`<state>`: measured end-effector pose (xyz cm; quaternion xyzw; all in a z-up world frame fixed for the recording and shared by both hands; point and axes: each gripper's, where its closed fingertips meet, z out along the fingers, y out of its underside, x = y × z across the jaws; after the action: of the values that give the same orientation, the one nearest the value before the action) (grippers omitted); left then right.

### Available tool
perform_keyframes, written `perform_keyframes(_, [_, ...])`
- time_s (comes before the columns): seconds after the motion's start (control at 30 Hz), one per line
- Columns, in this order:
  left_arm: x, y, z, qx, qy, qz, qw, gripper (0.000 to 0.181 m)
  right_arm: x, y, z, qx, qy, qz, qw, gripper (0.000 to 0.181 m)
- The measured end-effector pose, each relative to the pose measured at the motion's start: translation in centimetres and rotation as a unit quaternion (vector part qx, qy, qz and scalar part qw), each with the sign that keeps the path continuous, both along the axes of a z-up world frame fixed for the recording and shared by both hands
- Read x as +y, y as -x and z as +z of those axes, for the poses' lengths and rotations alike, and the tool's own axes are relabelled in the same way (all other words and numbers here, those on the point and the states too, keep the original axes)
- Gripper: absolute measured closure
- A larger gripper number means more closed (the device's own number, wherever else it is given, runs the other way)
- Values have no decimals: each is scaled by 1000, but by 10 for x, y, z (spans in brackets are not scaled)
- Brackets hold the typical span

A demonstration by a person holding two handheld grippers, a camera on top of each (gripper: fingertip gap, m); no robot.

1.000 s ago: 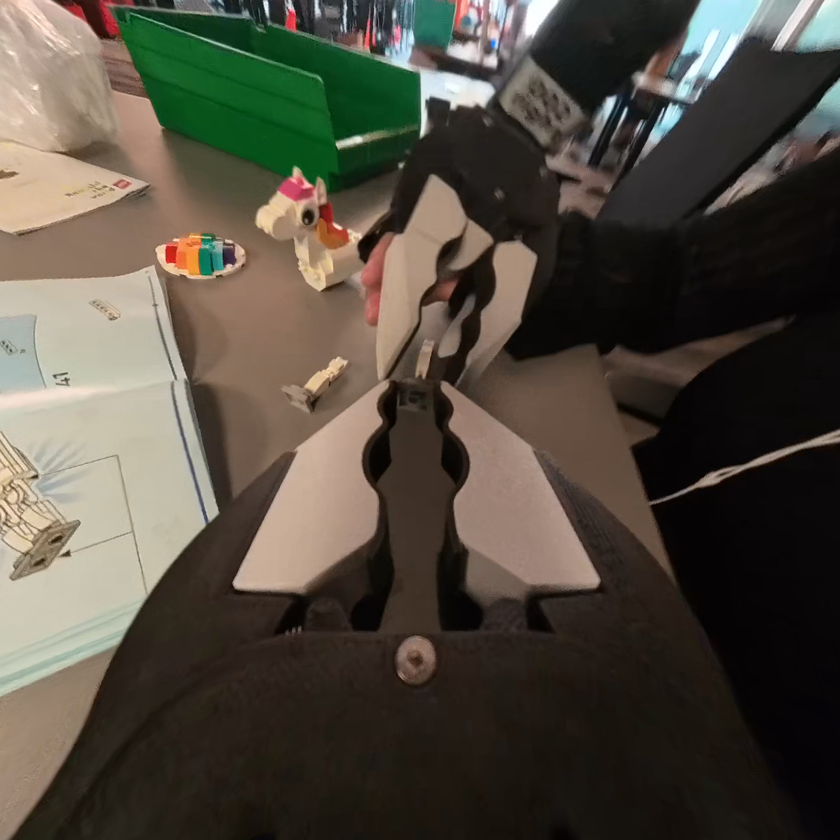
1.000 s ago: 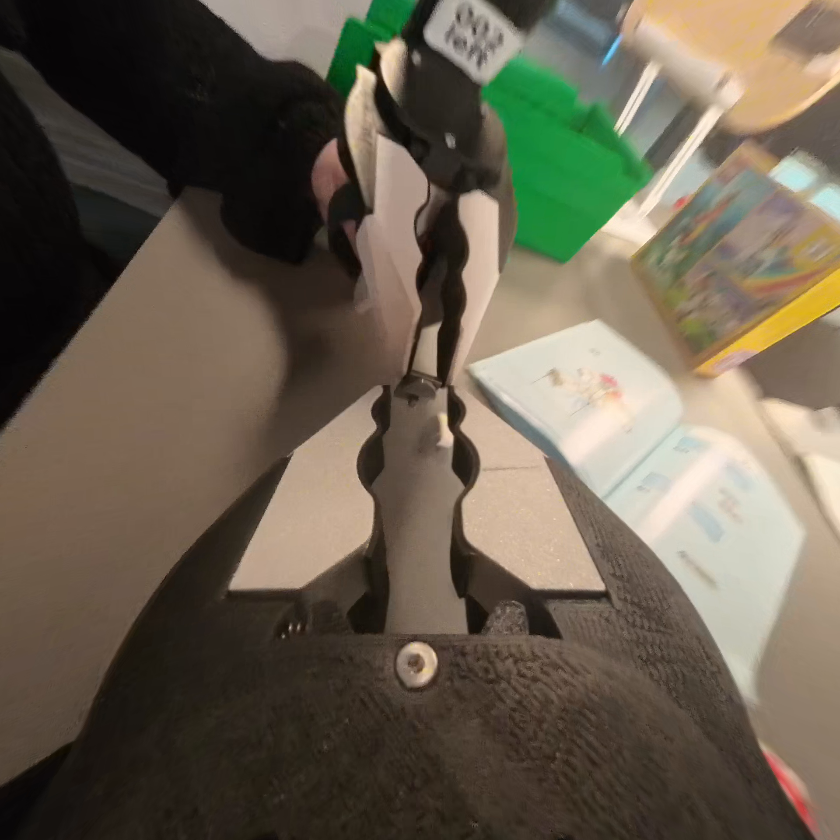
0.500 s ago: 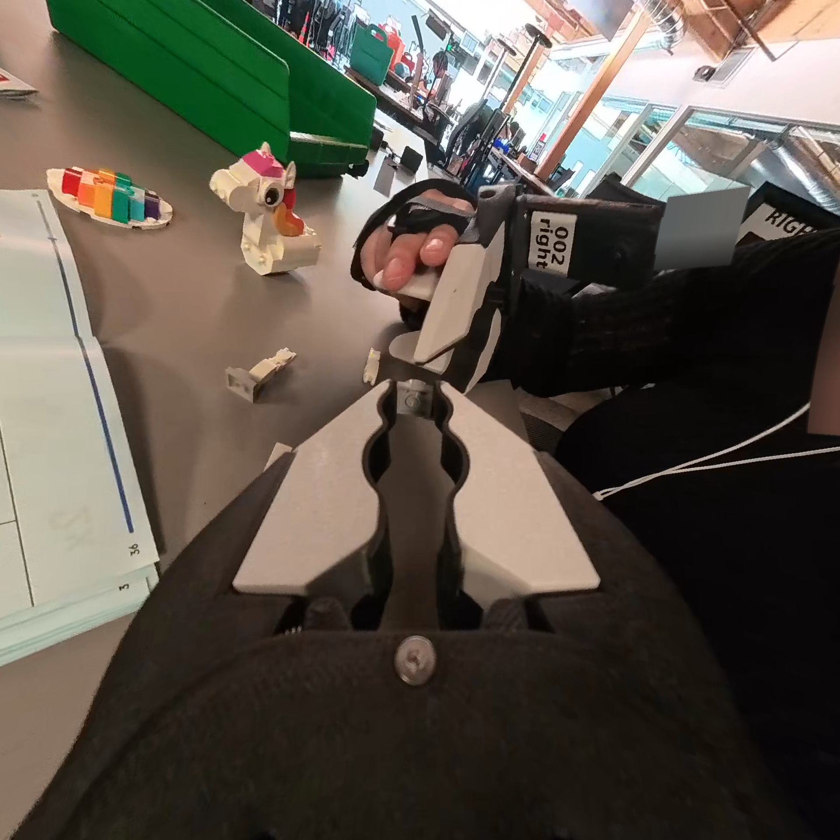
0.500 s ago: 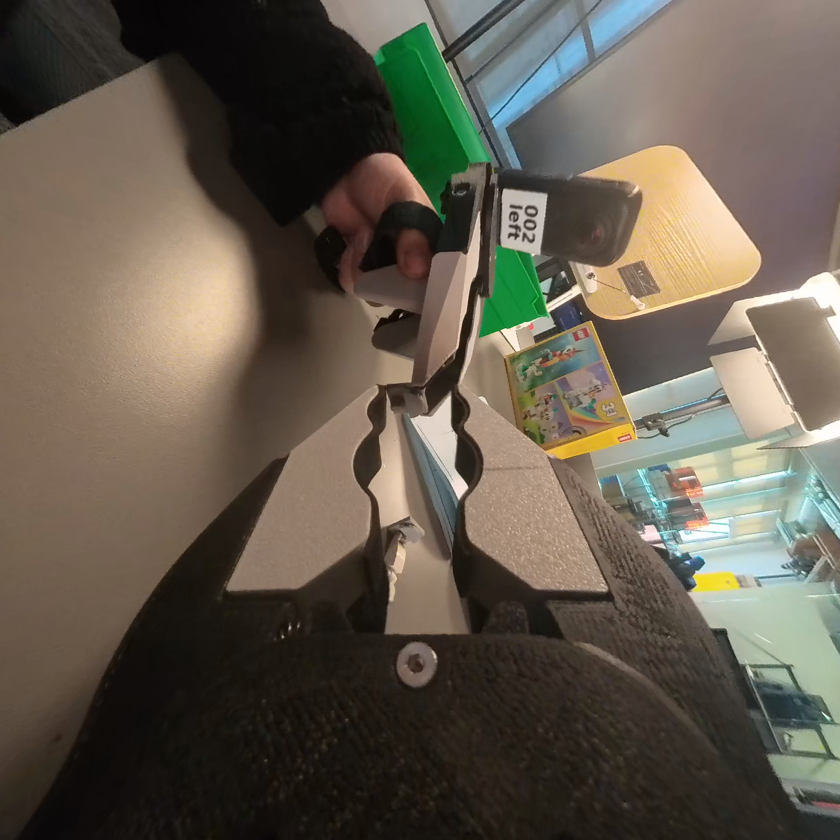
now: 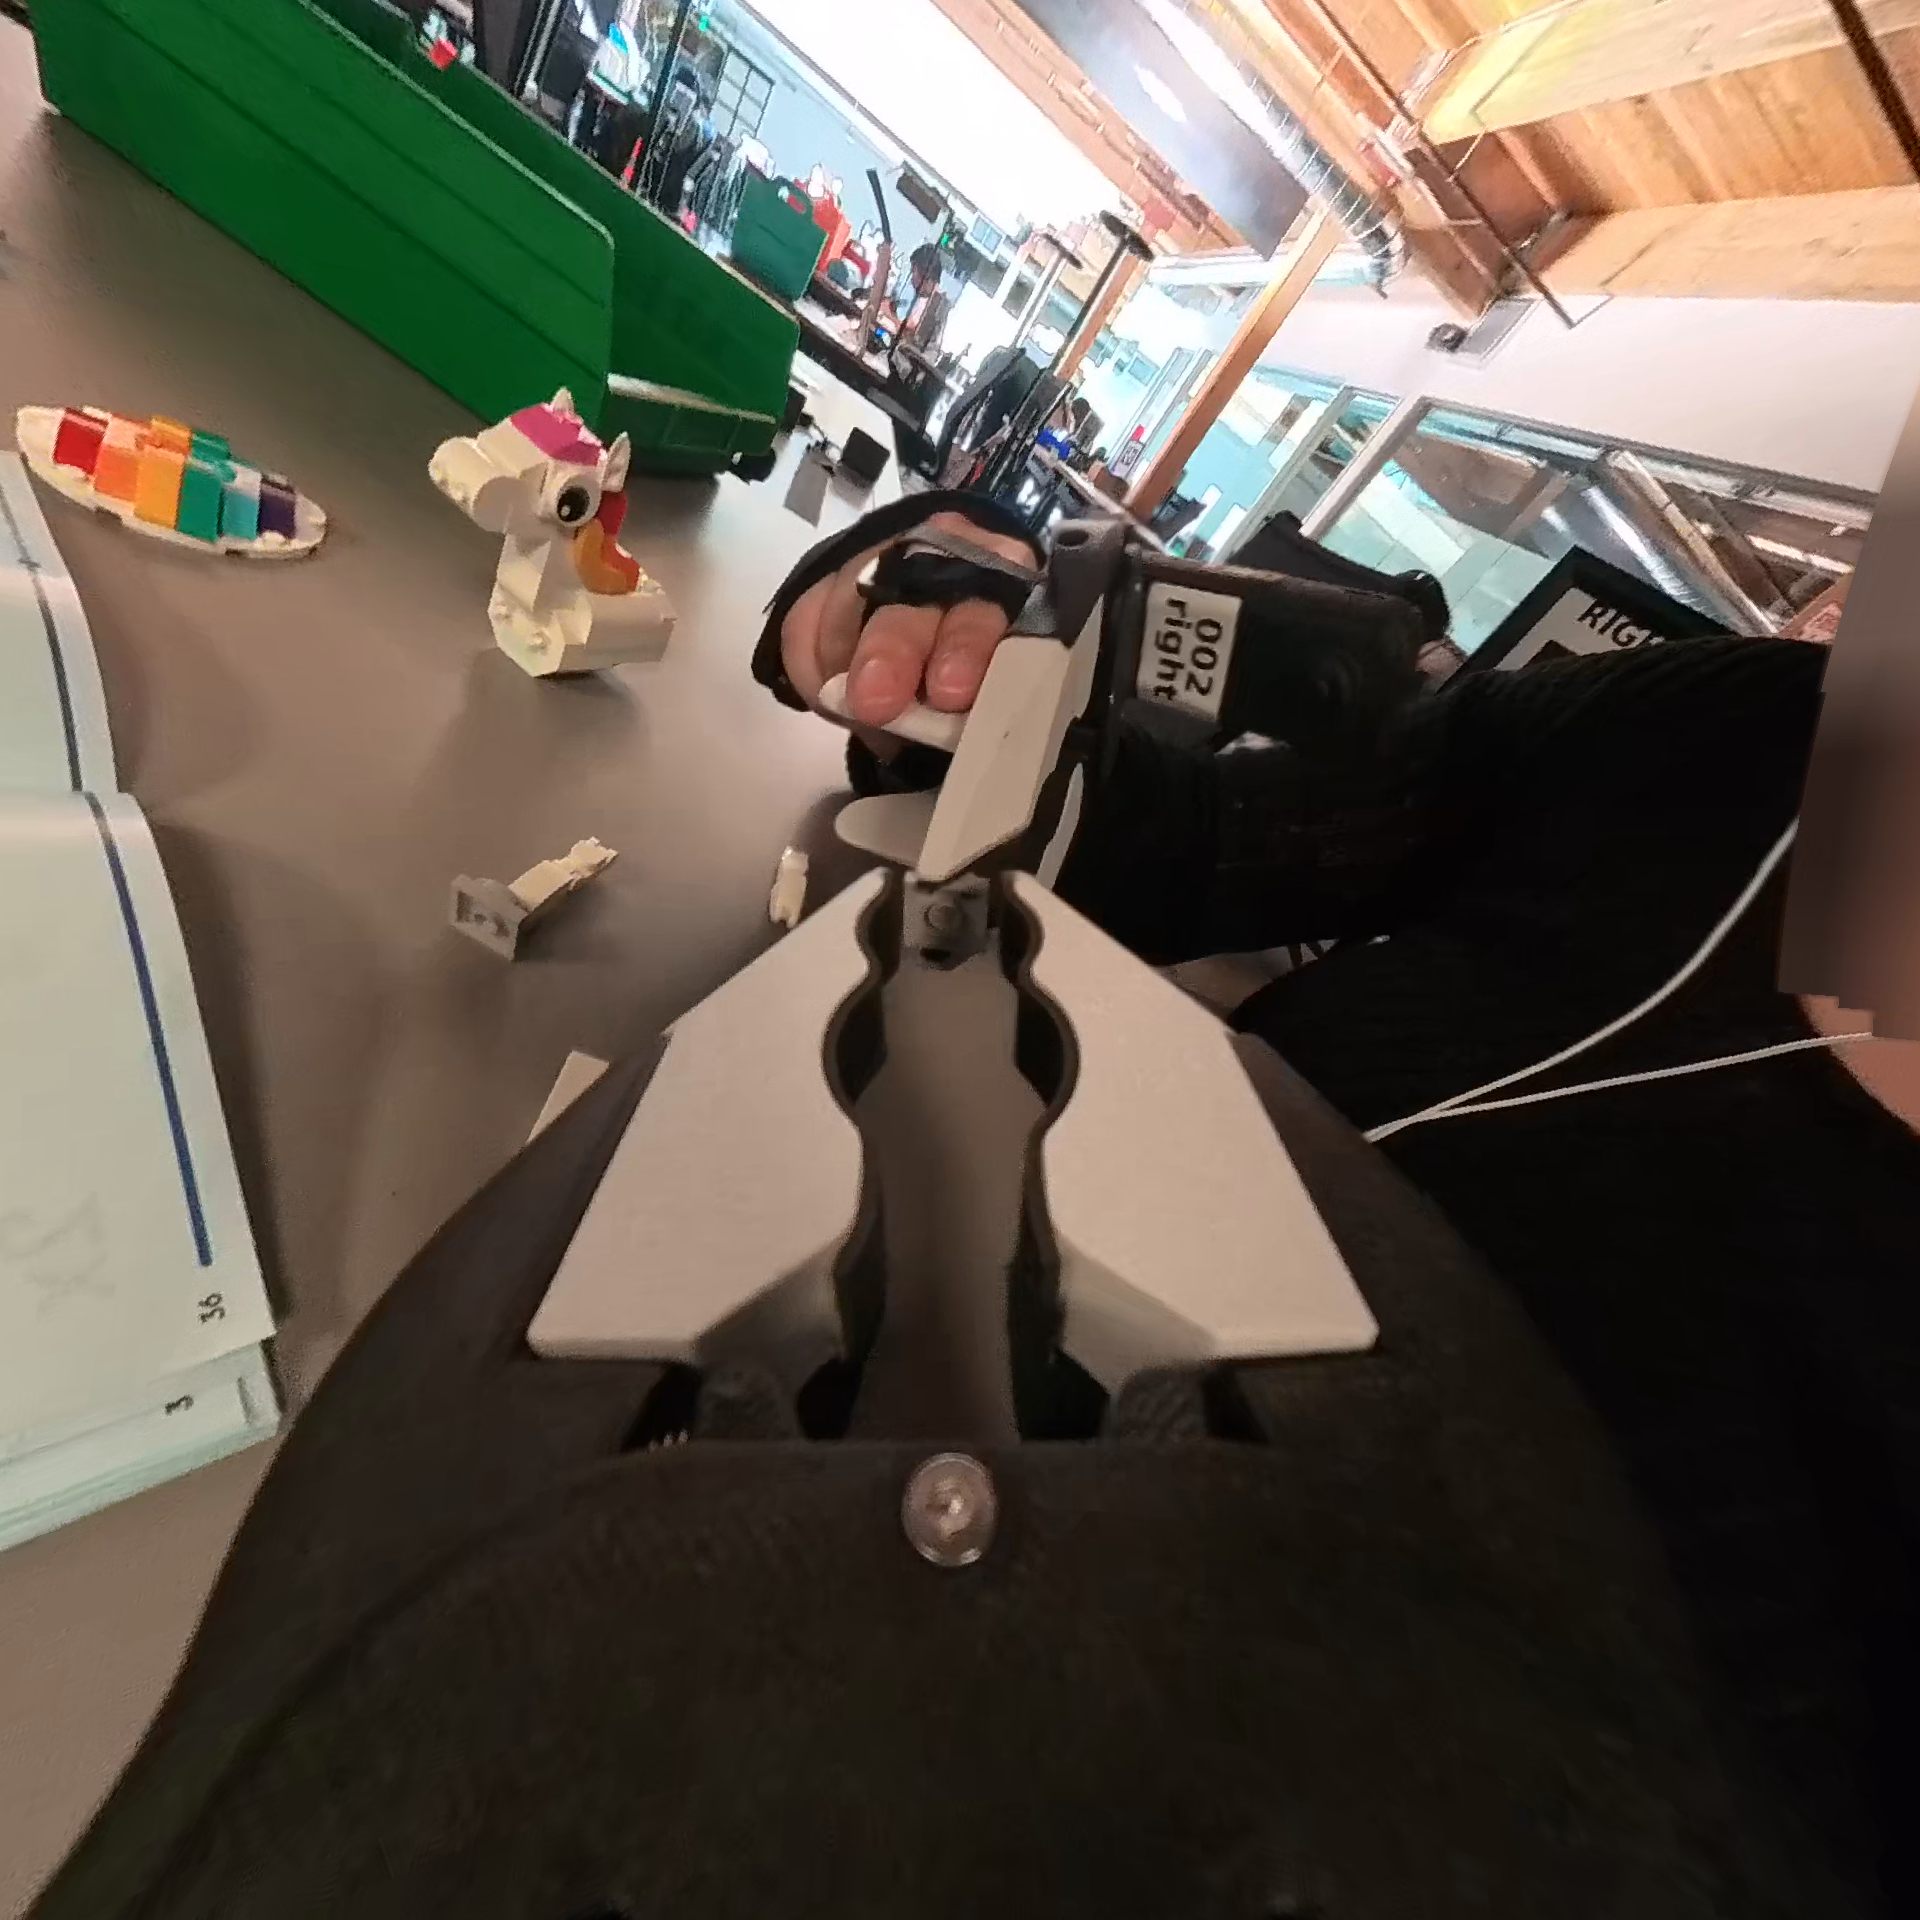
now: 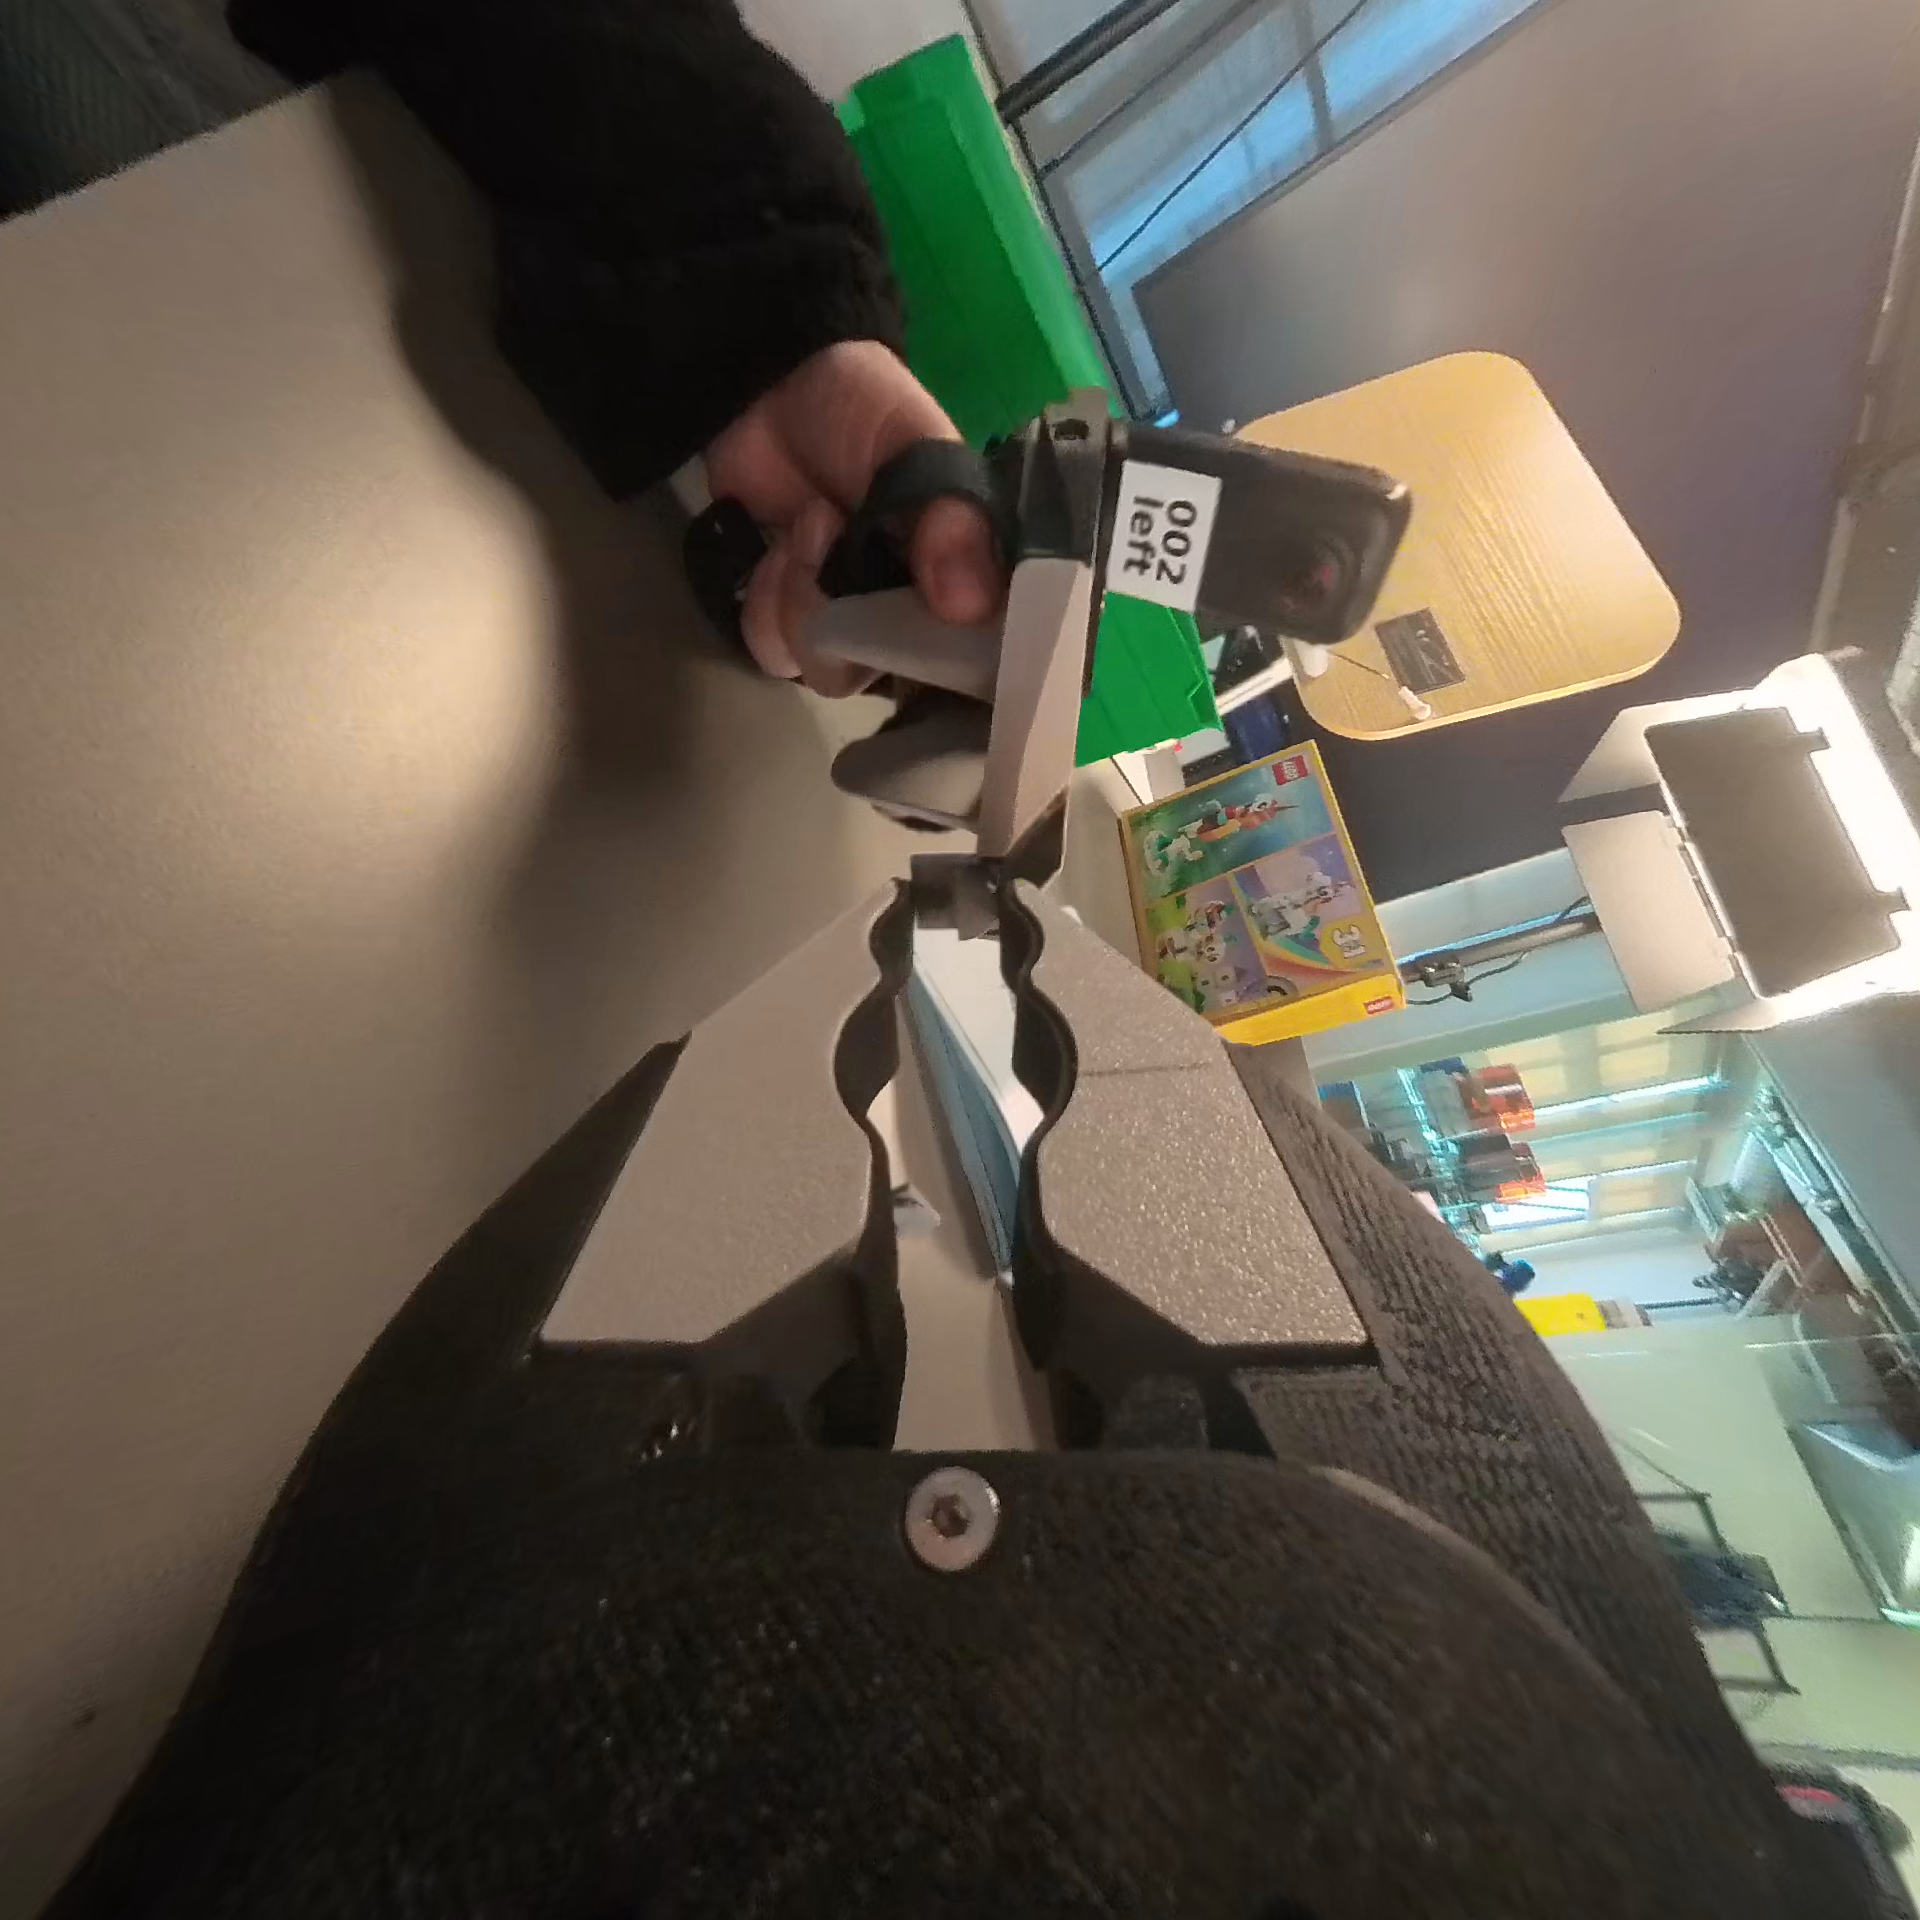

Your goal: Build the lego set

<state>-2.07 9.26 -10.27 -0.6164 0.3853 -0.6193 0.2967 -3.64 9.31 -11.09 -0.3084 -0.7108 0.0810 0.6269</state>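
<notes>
Grey tabletop [image 5: 343, 748] fills the near scene, with a long open workshop of desks and timber ceiling beams behind it. On the far left of the table stands a green bin [image 5: 343, 197]. In front of it sits a half-built white toy unicorn [image 5: 551, 551] with a pink mane, and to its left a white oval plate [image 5: 171, 483] carrying a row of coloured bricks. An open instruction booklet [image 5: 94, 987] lies at the near left edge. Between the booklet and the grippers lies a small white and grey brick assembly [image 5: 525, 899], and just right of it 1 loose white piece [image 5: 787, 883].

The left gripper [image 5: 940, 920] has its 2 fingers closed almost together on a small grey brick [image 5: 943, 923] at their tips. The right gripper [image 6: 951, 904] comes in from the right, tilted on its side, its tips meeting the left one's at that same brick; in the right wrist view its fingers are also pinched nearly shut on the grey brick [image 6: 956, 902]. A hand [image 5: 904, 655] in a dark sleeve grips its handle. Beyond, the right wrist view shows the yellow-edged set box [image 6: 1262, 894] standing on the table.
</notes>
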Motion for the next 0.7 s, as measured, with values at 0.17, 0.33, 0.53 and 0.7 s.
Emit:
perform_keyframes(0.17, [-4, -1, 0, -3, 11, -15, 1000, 160, -2, -2, 9, 22, 12, 7, 1000, 167])
perform_keyframes(0.33, [-5, -2, 0, -11, 30, -24, 999, 166, -2, -1, 5, 12, 9, 7, 1000, 167])
perform_keyframes(0.53, [-5, -3, -1, 10, -33, -6, 999, 166, -4, -9, 7, 3, 80, 13, 997, 161])
perform_keyframes(0.7, [2, -3, -6, 49, -125, 37, 990, 166, 11, -64, -26, -105, 335, -42, 935, 146])
